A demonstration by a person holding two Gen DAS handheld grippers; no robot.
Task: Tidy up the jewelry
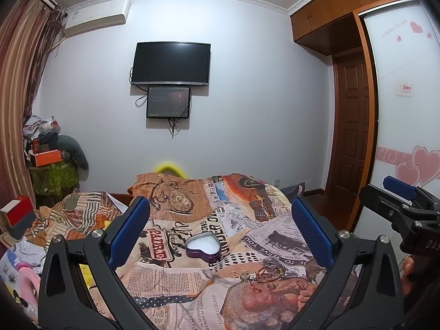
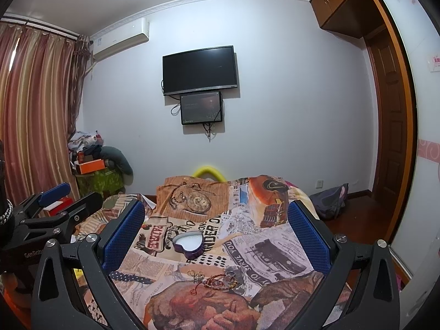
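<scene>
1. The left hand-held gripper (image 1: 220, 233) hangs above the bed (image 1: 170, 275) with its blue-padded jaws spread wide and nothing between them. The right hand-held gripper (image 2: 217, 233) is likewise wide open and empty, and shows at the right edge of the left wrist view.
2. The jewelry (image 2: 213, 277) lies in a small loose cluster on the printed bedspread, near the cameras: a thin gold ring (image 2: 191, 272), a second metallic ring (image 2: 198, 276) just beside it, a red corded bracelet (image 2: 217, 280) with gold beads, and a small red loop (image 2: 194, 291) at the end of a cord.
3. A purple heart-shaped tin (image 2: 189, 243) stands open farther back on the bed, apart from the cluster; its white inside looks empty.
4. Judged from this, nothing is sorted yet, and the tin is the likely destination.
5. Handling: the pieces look light, small and slippery. The rings lie flat on soft cloth, so a pinch may drag fabric along or flick them aside; closing across a ring's edges seems best.
6. The bracelet is limp and may be tangled with its neighbours. Gripping the beaded section, then lifting slowly, should show whether anything trails.
</scene>
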